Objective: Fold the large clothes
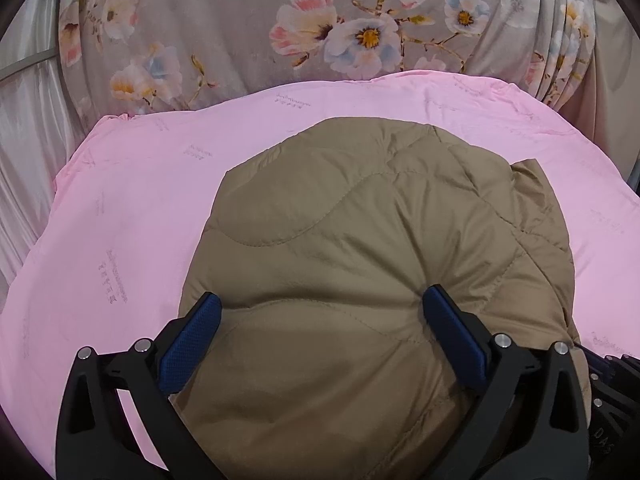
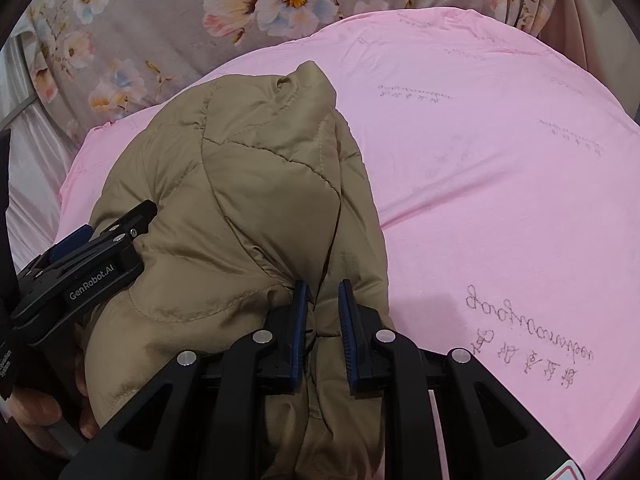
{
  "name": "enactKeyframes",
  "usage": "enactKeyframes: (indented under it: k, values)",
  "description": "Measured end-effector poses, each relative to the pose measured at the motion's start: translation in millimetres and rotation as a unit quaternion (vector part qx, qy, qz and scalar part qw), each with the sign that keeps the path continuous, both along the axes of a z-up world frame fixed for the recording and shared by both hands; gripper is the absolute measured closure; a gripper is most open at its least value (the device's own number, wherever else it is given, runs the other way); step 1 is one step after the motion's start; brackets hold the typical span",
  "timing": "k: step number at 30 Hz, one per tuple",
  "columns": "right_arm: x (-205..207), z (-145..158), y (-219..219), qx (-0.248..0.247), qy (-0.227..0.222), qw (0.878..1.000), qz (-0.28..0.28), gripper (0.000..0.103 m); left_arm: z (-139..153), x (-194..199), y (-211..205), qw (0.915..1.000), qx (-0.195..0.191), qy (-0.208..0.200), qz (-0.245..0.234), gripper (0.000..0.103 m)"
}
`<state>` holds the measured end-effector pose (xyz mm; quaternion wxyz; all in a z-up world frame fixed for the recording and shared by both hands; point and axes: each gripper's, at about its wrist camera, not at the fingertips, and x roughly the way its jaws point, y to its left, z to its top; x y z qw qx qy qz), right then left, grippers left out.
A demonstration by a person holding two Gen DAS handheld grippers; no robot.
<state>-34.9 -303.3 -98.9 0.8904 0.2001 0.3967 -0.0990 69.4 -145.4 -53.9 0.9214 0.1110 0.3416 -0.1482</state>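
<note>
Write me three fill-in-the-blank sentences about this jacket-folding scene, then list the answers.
The quilted jacket is ____ in colour.
It lies on a ____ sheet.
The right gripper is ____ on a fold of the jacket, while the left gripper stands wide apart.

Answers: tan; pink; shut

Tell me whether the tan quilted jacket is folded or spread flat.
Folded, but loosely: the tan quilted jacket lies doubled into a puffy bundle on the pink sheet, layers overlapping along its right edge, where the right tool pinches them.
</note>
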Motion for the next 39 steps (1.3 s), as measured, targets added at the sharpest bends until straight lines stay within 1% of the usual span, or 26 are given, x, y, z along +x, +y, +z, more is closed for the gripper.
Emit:
enactKeyframes:
  k: [4, 5, 7, 8, 9, 10, 11, 12, 13, 15, 16, 17, 19, 20, 23, 27, 29, 30, 31, 32, 34, 37, 39]
  values:
    - [0, 4, -5, 0.003, 0.011, 1.0, 0.004, 0.086, 1, -1, 0, 1.0, 0.0, 0.005, -0.002, 0.005]
    - [0, 7, -9, 0.011, 0.015, 1.0, 0.003, 0.086, 4, -1, 3, 0.9999, -0.001, 0.013, -0.006, 0.005]
    - [-3, 14, -22, 0.047, 0.012, 0.999, 0.0, 0.085, 10, 1, 10, 0.9993, 0.001, 0.033, -0.018, 0.005]
    - [-5, 17, -32, 0.069, 0.006, 0.998, -0.004, 0.082, 14, 2, 15, 0.9988, 0.0, 0.046, -0.02, 0.005]
    - [-7, 19, -40, 0.086, 0.0, 0.996, -0.01, 0.073, 17, 5, 22, 0.9978, -0.007, 0.062, -0.021, 0.005]
    - [-8, 20, -50, 0.103, -0.005, 0.995, -0.016, 0.068, 20, 9, 31, 0.996, -0.021, 0.084, -0.021, 0.005]
    - [-9, 21, -61, 0.122, -0.01, 0.992, -0.022, 0.059, 23, 16, 43, 0.9921, -0.044, 0.116, -0.02, 0.005]
    - [-8, 20, -70, 0.137, -0.01, 0.99, -0.025, 0.054, 24, 22, 54, 0.9875, -0.067, 0.142, -0.019, 0.005]
    - [-5, 17, -79, 0.16, -0.007, 0.987, -0.024, 0.052, 23, 30, 69, 0.9805, -0.095, 0.171, -0.015, 0.005]
    - [2, 7, -92, 0.211, -0.002, 0.977, -0.013, 0.046, 20, 41, 89, 0.9698, -0.128, 0.207, -0.006, 0.005]
    - [6, 2, -96, 0.231, 0.001, 0.973, -0.01, 0.046, 16, 47, 101, 0.9638, -0.145, 0.224, -0.002, 0.005]
    - [10, -5, -98, 0.247, 0.006, 0.969, -0.007, 0.046, 14, 51, 108, 0.9605, -0.154, 0.232, 0.002, 0.005]
    - [20, -18, -99, 0.276, 0.019, 0.961, -0.001, 0.045, 6, 57, 120, 0.9505, -0.177, 0.255, 0.003, 0.005]
    - [24, -24, -98, 0.29, 0.021, 0.957, 0.003, 0.044, 0, 60, 125, 0.9421, -0.196, 0.272, -0.002, 0.005]
    - [31, -31, -93, 0.322, 0.021, 0.947, 0.014, 0.044, -12, 61, 130, 0.9242, -0.23, 0.305, -0.014, 0.005]
    - [38, -38, -85, 0.357, 0.015, 0.933, 0.032, 0.044, -20, 62, 126, 0.9065, -0.26, 0.331, -0.034, 0.005]
    - [40, -42, -81, 0.38, 0.009, 0.924, 0.038, 0.044, -22, 61, 119, 0.9002, -0.267, 0.341, -0.047, 0.005]
    - [42, -45, -79, 0.389, 0.006, 0.92, 0.04, 0.044, -22, 59, 115, 0.9004, -0.265, 0.341, -0.051, 0.005]
    - [43, -46, -77, 0.395, 0.003, 0.918, 0.042, 0.044, -21, 58, 111, 0.9041, -0.258, 0.337, -0.049, 0.005]
    - [44, -46, -75, 0.396, 0.001, 0.917, 0.045, 0.044, -20, 56, 107, 0.9084, -0.251, 0.331, -0.048, 0.005]
    - [47, -48, -71, 0.4, -0.005, 0.915, 0.047, 0.044, -20, 56, 101, 0.9137, -0.242, 0.324, -0.042, 0.005]
    - [54, -48, -66, 0.401, -0.011, 0.915, 0.052, 0.044, -19, 57, 96, 0.9199, -0.231, 0.315, -0.036, 0.005]
    - [58, -47, -63, 0.4, -0.014, 0.915, 0.056, 0.047, -17, 57, 92, 0.9261, -0.221, 0.304, -0.037, 0.005]
